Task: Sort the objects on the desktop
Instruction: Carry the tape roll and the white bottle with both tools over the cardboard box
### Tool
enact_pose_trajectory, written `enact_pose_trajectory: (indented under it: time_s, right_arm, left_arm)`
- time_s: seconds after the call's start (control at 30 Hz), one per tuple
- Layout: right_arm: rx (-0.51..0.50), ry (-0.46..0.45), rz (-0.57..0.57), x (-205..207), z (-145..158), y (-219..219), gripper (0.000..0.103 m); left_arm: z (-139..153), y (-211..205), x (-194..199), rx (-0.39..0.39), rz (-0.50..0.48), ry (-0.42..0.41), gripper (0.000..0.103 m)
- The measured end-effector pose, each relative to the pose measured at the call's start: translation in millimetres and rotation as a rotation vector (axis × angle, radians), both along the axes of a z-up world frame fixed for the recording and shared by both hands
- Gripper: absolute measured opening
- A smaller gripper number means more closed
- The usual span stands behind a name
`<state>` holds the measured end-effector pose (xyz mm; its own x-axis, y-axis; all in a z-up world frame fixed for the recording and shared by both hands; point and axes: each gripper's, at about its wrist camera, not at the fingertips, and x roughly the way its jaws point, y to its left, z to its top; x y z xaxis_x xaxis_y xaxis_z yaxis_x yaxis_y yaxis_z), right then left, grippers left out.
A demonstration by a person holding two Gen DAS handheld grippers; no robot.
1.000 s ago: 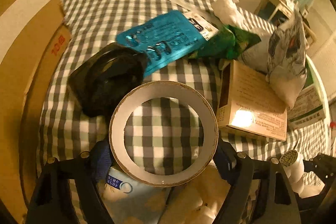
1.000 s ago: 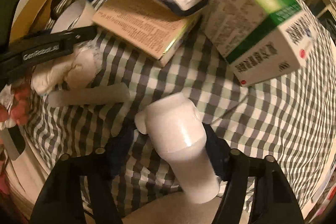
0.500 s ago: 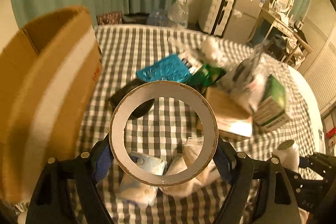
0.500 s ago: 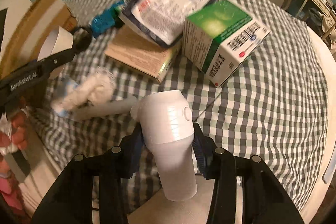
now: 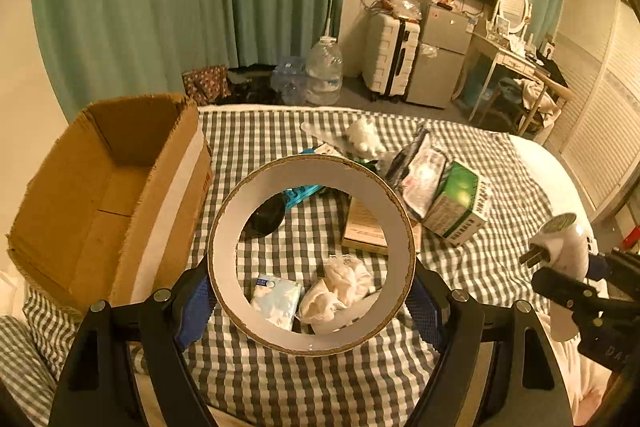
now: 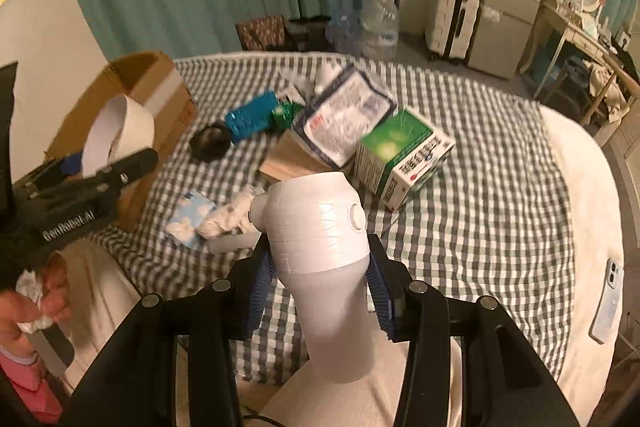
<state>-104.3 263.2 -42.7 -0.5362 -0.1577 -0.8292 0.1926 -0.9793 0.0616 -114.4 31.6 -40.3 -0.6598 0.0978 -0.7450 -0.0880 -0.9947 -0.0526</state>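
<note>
The left tongs (image 5: 312, 291), clamped on the white cardboard tape ring (image 5: 311, 254), and the right tongs (image 6: 318, 287), clamped on the white plastic plug-in device (image 6: 320, 247), should release above the open brown cardboard box (image 5: 116, 187) to their left.

The wide cardboard tape ring (image 5: 312, 255) covers part of the flat brown box (image 5: 360, 227) and the blue packet (image 5: 298, 195) behind it. The print on the green and white carton (image 6: 404, 157) is blurred and cannot be read. The long white device with a round button (image 6: 324, 267) hides the checked cloth (image 6: 480, 187) below it. The white phone (image 6: 607, 301) at the right is half covered by the black camera rim.
</note>
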Motion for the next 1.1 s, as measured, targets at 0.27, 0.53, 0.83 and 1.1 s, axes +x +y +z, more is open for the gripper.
enact_pose_trajectory:
  time_s: [0.27,0.53,0.83,1.1]
  right_arm:
    - [-0.003,0.076,0.009,23.5,35.6,-8.2,0.044]
    - [-0.019,0.104,0.014,35.3,55.6,-23.4,0.044]
    - [-0.025,0.112,0.054,39.1,64.5,-48.8,0.044]
    - [-0.012,0.095,0.106,30.7,62.9,-77.1,0.044]
  left_arm:
    - [36.2,-2.1,21.4,-0.010,-0.020,0.054,0.083]
    - [57.4,-19.8,38.8,-0.002,-0.037,0.097,0.083]
    - [65.6,-44.4,46.0,0.018,-0.025,0.119,0.083]
    - [62.8,-78.2,40.3,0.027,0.038,0.099,0.083]
